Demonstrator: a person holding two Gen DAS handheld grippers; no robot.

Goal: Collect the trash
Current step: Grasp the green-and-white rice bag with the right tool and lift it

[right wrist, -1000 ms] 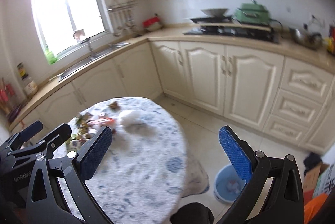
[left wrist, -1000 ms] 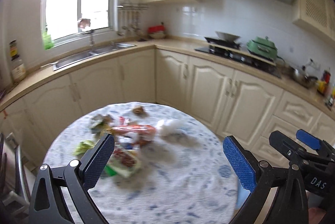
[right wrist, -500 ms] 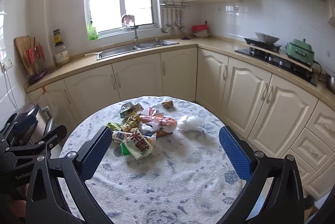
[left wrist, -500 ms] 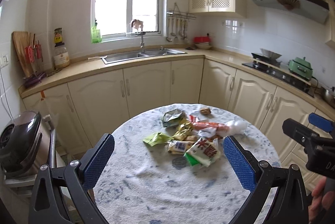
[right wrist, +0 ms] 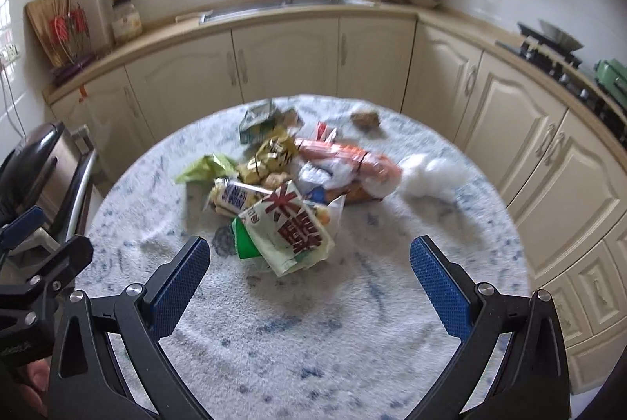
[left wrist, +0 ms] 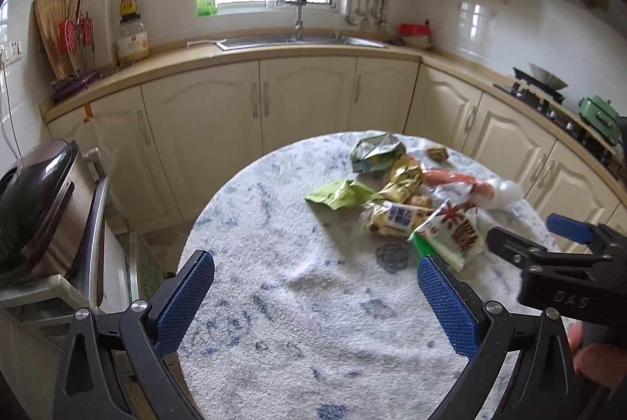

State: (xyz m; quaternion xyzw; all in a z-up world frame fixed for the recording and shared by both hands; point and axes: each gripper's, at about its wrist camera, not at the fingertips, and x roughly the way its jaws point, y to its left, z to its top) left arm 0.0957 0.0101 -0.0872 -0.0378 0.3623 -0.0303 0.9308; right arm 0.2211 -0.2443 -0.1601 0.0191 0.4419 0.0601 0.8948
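Left gripper (left wrist: 315, 296), wrist view: both blue-padded fingers (left wrist: 184, 302) are spread wide with nothing between them and touch nothing; they hang above the near part of a round table (left wrist: 274, 341) covered in a white cloth with blue flecks. The right gripper (left wrist: 564, 259) enters this view from the right edge, near the closest wrapper.

Right gripper (right wrist: 309, 286), wrist view: jaws likewise wide apart and empty, held above the near half of the table (right wrist: 313, 361), short of the trash.

Trash: a loose pile of wrappers (right wrist: 282, 180) lies on the far half of the table, right of centre in the left view. Nearest is a white snack bag with red characters (right wrist: 290, 228), lying over a green packet (right wrist: 243, 239). Behind it lie a blue-and-white biscuit wrapper (right wrist: 231, 194), crumpled gold wrappers (right wrist: 270, 157), a light green wrapper (right wrist: 203, 169) at the left, and a green-and-white bag (right wrist: 258, 124) at the far side. An orange sausage pack (right wrist: 345, 157) lies across the right side, touching a white crumpled wad (right wrist: 431, 177). A small brown scrap (right wrist: 364, 118) sits apart, at the far right.

Surroundings: cream kitchen cabinets (left wrist: 305, 106) and a sink (left wrist: 298, 41) under a window stand beyond the table.
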